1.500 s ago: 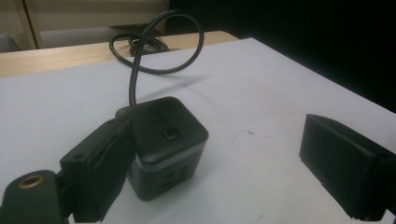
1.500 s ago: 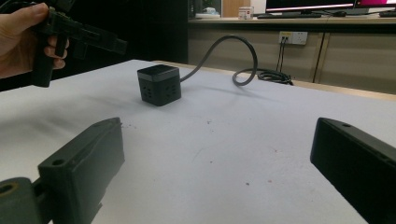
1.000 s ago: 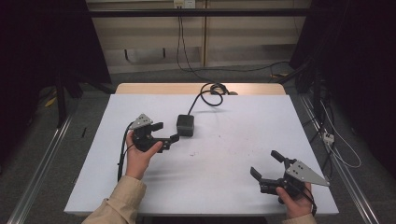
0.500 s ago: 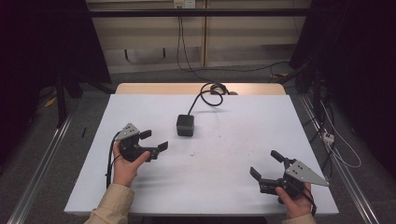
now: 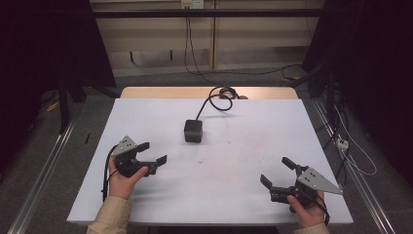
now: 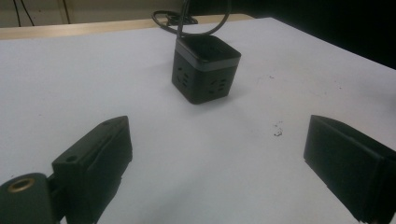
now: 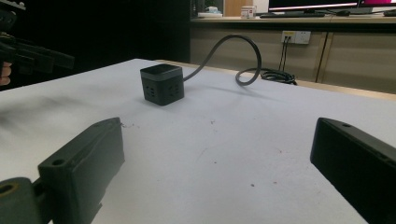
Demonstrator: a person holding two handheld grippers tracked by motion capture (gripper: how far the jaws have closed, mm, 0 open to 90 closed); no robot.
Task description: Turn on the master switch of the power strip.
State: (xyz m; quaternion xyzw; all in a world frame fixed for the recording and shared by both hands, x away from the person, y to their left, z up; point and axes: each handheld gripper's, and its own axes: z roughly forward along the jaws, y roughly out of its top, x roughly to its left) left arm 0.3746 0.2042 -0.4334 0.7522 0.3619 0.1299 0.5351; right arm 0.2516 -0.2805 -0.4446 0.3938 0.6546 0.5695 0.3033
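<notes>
A black cube power socket [image 5: 194, 130] stands on the white table [image 5: 243, 126] past its middle, its dark cable [image 5: 216, 101] curling to the far edge. The cube [image 6: 205, 69] lies ahead of my left gripper, and the cube [image 7: 161, 84] sits ahead-left in the right gripper view. My left gripper [image 5: 152, 153] is held at the left of the table, open, with nothing between its jaws, pointing right. Near the front right corner my right gripper [image 5: 276, 172] is open and empty too.
The table's wooden far edge [image 5: 146, 92] carries the coiled cable. Metal rails [image 5: 44, 170] run along the floor on both sides. Small dark specks [image 6: 277, 130] mark the tabletop near the cube.
My left gripper has drawn back from the cube, toward the left front of the table. The right gripper has stayed where it was.
</notes>
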